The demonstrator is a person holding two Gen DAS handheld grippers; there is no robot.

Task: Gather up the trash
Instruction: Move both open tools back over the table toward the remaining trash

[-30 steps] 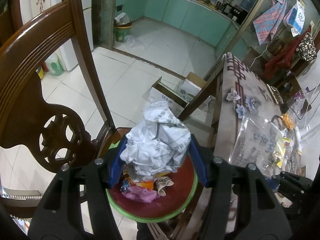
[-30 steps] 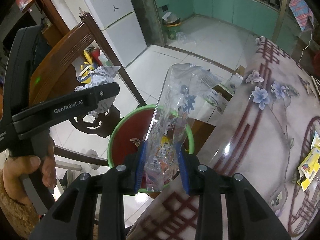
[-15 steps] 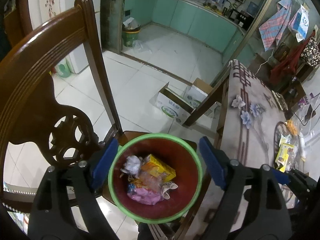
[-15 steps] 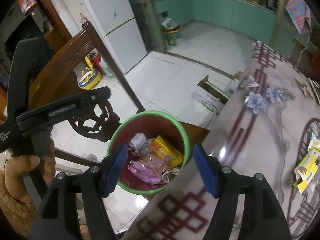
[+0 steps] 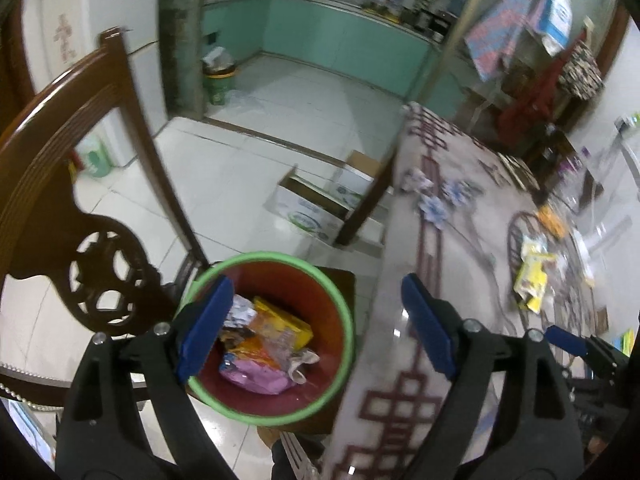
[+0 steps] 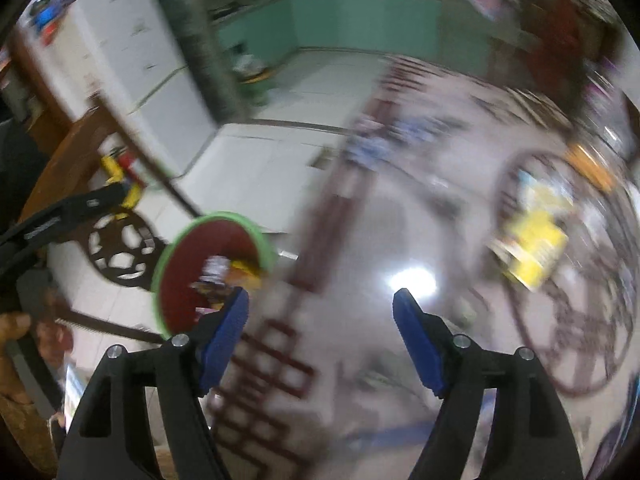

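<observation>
A red bin with a green rim (image 5: pixel 340 304) stands on a wooden chair seat beside the table; it holds crumpled paper, a yellow packet and a pink wrapper (image 5: pixel 256 378). My left gripper (image 5: pixel 316 326) is open and empty above the bin's right side. My right gripper (image 6: pixel 320 338) is open and empty over the tabletop, in a blurred view, with the bin (image 6: pixel 262 240) to its left. A yellow wrapper (image 5: pixel 530 280) lies on the table further right; it also shows in the right wrist view (image 6: pixel 532 240).
A carved wooden chair back (image 5: pixel 72 184) rises left of the bin. The patterned glossy table (image 5: pixel 452 256) carries more litter at its far right. An open cardboard box (image 5: pixel 316 208) lies on the tiled floor. A green bin (image 5: pixel 218 84) stands by the kitchen doorway.
Both grippers opened and dropped the crumpled paper and the clear bag into the bin. Both have since swung right towards the table, the right one fast.
</observation>
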